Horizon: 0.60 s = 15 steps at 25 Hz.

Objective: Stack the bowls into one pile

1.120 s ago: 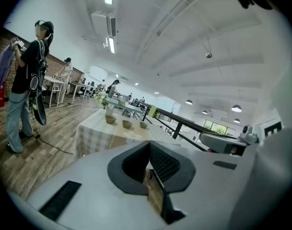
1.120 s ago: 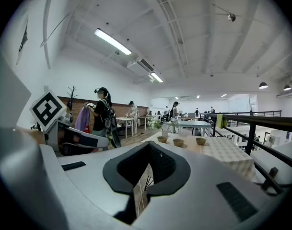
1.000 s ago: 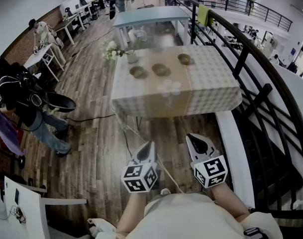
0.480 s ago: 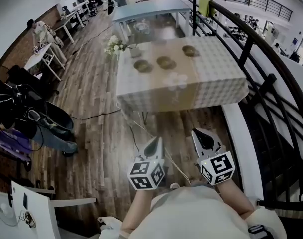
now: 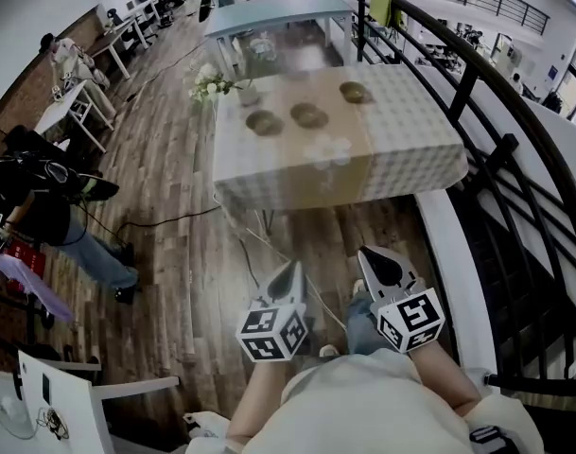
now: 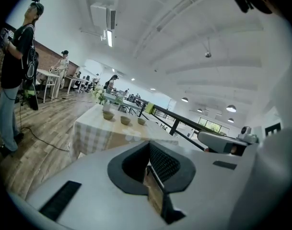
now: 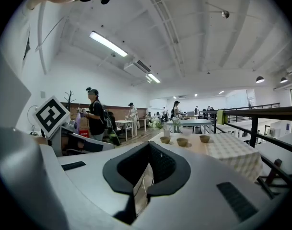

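Observation:
Three brown bowls stand apart in a row on the checked tablecloth of a table point(image 5: 410, 149) well ahead of me: the left bowl point(image 5: 264, 122), the middle bowl point(image 5: 308, 114) and the right bowl point(image 5: 353, 92). The same bowls appear small in the left gripper view point(image 6: 125, 120) and in the right gripper view point(image 7: 182, 142). My left gripper point(image 5: 288, 274) and right gripper point(image 5: 375, 261) hang side by side over the wooden floor, far short of the table. Both point toward it. Each has its jaws shut with nothing between them, as the left gripper point(image 6: 148, 148) and right gripper point(image 7: 148, 150) show close up.
A vase of white flowers point(image 5: 212, 83) stands at the table's far left corner. A black railing point(image 5: 477, 93) runs along the right. A cable point(image 5: 174, 220) lies on the floor, a person point(image 5: 42, 197) stands at the left, and a white chair point(image 5: 61, 386) is near left.
The head view has shifted slightly and the person at the left has moved about. Both grippers stay shut and in about the same place.

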{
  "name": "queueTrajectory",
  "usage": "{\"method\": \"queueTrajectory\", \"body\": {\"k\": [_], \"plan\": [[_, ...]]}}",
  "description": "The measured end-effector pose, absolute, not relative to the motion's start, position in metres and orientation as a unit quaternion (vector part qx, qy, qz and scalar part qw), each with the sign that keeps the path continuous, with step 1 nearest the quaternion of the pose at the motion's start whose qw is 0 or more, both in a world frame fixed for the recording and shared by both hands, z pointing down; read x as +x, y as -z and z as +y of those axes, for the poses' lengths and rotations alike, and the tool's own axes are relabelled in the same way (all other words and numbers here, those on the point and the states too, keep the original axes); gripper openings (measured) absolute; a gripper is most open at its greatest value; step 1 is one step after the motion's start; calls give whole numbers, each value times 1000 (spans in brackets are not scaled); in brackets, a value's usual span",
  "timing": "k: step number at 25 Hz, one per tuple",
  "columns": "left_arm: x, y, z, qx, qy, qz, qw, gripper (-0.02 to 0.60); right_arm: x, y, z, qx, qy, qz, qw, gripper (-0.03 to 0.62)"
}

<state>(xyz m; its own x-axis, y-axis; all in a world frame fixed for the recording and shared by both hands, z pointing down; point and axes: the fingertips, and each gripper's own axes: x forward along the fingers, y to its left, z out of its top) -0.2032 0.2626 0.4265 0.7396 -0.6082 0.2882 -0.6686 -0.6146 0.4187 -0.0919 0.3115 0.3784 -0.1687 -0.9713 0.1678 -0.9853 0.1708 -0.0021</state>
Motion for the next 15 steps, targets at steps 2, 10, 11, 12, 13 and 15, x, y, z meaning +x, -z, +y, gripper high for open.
{"method": "queueTrajectory", "body": {"k": [2,10,11,12,13,15], "plan": [[-204,-428,257,896,-60,-358,258,5,-93,-379,304,638,-56,-765,63,0],[-172,-432,209,888,-60,-374,260,5,-60,-380,246,620,-44,-780,67,0],[-166,-433,200,887,-62,-376,259,5,-52,-380,236,620,-42,-781,64,0],[-160,-433,191,887,-63,-378,259,5,-45,-379,226,620,-42,-781,63,0],[-155,-433,183,886,-63,-380,258,5,-40,-379,217,618,-41,-783,62,0],[-149,-432,168,884,-59,-384,259,5,-33,-378,202,612,-38,-787,65,0]]}}
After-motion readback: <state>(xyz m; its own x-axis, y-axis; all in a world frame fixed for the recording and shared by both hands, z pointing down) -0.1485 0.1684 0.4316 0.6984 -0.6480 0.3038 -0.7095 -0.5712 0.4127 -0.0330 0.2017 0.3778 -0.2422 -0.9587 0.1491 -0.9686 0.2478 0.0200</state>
